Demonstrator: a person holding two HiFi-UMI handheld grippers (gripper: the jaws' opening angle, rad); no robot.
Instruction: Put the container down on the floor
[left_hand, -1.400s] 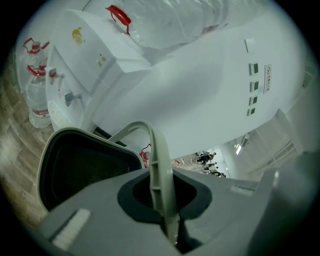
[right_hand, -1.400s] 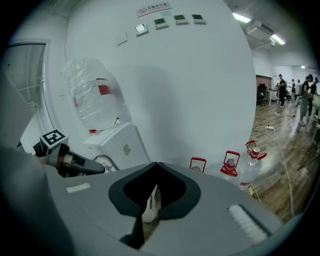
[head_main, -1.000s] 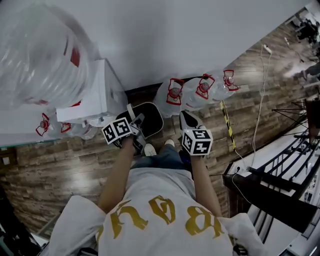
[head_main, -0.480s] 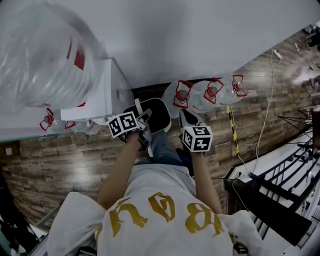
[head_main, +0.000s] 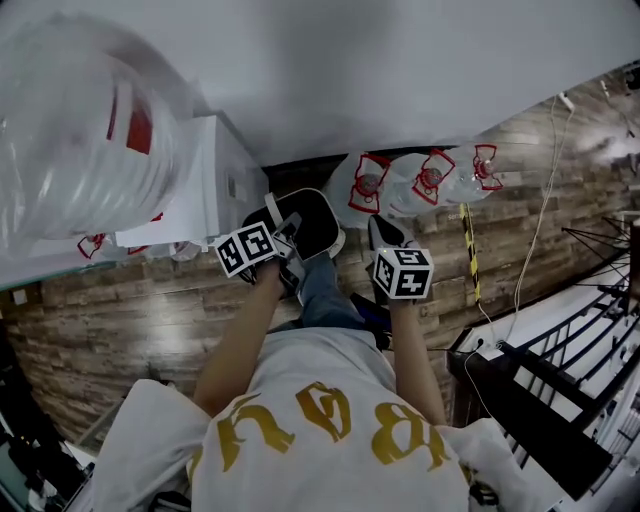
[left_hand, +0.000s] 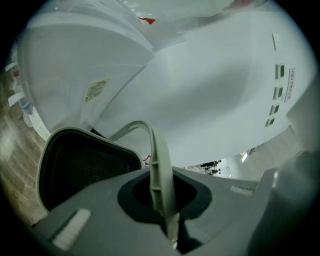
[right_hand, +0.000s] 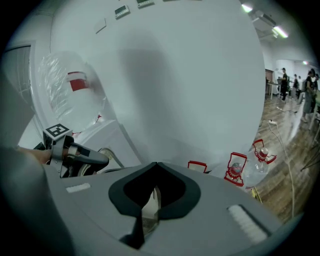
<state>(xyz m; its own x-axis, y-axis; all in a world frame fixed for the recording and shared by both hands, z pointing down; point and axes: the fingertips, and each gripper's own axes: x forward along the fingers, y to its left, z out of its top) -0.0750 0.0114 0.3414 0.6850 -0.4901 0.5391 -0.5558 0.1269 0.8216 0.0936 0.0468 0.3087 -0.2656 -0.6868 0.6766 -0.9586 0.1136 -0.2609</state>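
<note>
The container (head_main: 312, 222) is a black bin with a pale rim and a thin pale bail handle (left_hand: 161, 170). In the head view it hangs above the wooden floor (head_main: 150, 320), close to the white wall. My left gripper (head_main: 287, 243) is shut on that handle; in the left gripper view the handle runs straight into the left gripper (left_hand: 166, 196), with the bin's dark mouth (left_hand: 82, 167) to its left. My right gripper (head_main: 386, 236) is beside the bin on its right, apart from it. In its own view the right gripper (right_hand: 152, 200) is shut with nothing held.
A white water dispenser (head_main: 218, 188) carrying a big clear bottle (head_main: 80, 130) stands at the left. Several clear water jugs with red handles (head_main: 430, 180) line the wall at the right. A yellow-black strip (head_main: 468, 250), a white cable (head_main: 530, 250) and black railings (head_main: 560, 400) lie at the right.
The left gripper and the bin have shifted toward the wall and slightly right. The right gripper has drifted a little right. Both stay shut.
</note>
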